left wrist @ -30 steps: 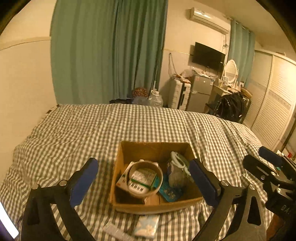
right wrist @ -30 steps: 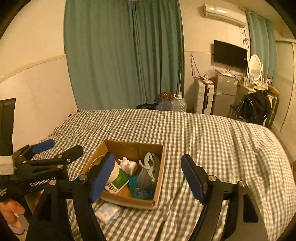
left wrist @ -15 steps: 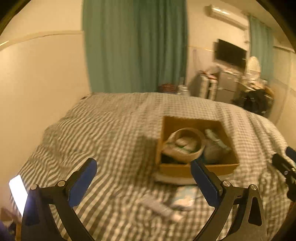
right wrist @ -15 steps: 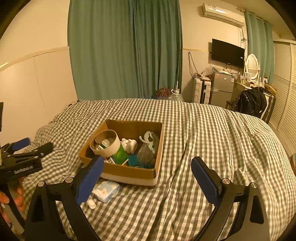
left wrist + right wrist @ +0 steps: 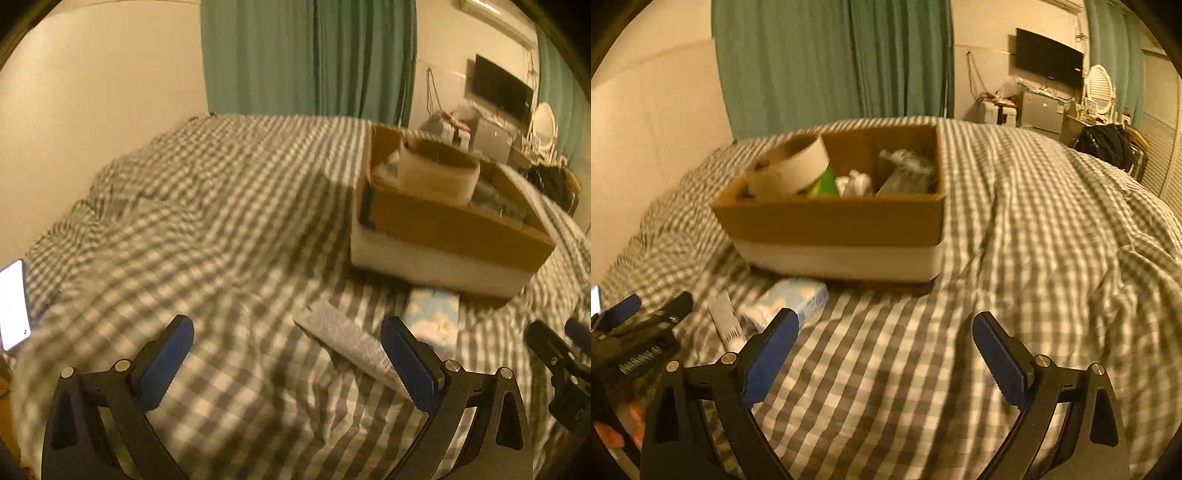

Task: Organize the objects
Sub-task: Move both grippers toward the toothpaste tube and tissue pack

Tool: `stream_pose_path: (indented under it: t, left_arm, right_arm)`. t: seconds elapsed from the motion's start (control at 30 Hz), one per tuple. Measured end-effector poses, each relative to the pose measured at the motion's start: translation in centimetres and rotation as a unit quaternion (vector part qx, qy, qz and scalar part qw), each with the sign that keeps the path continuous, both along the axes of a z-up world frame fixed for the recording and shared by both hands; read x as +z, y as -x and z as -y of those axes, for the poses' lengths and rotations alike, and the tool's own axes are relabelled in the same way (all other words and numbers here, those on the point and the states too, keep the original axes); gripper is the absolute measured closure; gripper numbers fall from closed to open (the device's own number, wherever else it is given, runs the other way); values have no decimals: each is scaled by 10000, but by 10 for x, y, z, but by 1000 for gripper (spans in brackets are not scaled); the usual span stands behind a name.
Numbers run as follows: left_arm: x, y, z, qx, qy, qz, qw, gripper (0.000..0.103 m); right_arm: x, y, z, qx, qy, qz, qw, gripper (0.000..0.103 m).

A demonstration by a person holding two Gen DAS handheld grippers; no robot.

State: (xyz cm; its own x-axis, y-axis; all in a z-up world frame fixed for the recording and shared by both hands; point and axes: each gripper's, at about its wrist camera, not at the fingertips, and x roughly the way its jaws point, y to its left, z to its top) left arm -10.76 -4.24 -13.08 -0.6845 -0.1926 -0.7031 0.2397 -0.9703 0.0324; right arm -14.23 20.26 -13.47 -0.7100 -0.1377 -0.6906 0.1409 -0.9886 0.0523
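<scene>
A cardboard box sits on the checked bed, holding a roll of tape, a green packet and several other small items. In front of the box lie a blue tissue pack and a flat silver tube. My left gripper is open low over the bed, with the silver tube between its fingers near the right one. My right gripper is open and empty over bare bedding in front of the box. Each gripper shows at the other view's edge.
A lit phone lies at the bed's left edge. A wall runs along the left, green curtains hang behind. A TV, small fridge and black bag stand at the far right.
Both grippers have dropped lower and closer to the bed and box. The left view swung left, so the tube now lies between its fingers. Both stay open.
</scene>
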Motion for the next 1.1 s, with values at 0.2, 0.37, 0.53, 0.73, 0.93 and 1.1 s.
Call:
stream_pose_path:
  t: [0.2,0.37,0.53,0.73,0.93,1.1]
  left_arm:
    - [-30,11,-25,-330,28,51,9994,0]
    - [-42,22,-32,-645,-134,171,9977,0]
    - [-50,25,-23,-933,-539,455,9931,19]
    - [-47,17,-19,-1054,-520,565,9915,75]
    - [-35,6,-5,-1007,-754,582,9903,80]
    - [-10,-6,8,-937,-580,199,9937,80]
  right_arm:
    - [-16,8,4,-43,-61,82,9999,7]
    - [-25,13,2,-185,-126,214,9995,7]
    - [-26,13,8,-205,-263,241,9992,7]
    - [-25,4,25,-81,-300,296,9991,7]
    - [-17,-7,37,47,-327,193,9993,7]
    - [-13,-2,49,201,-223,172,9994,7]
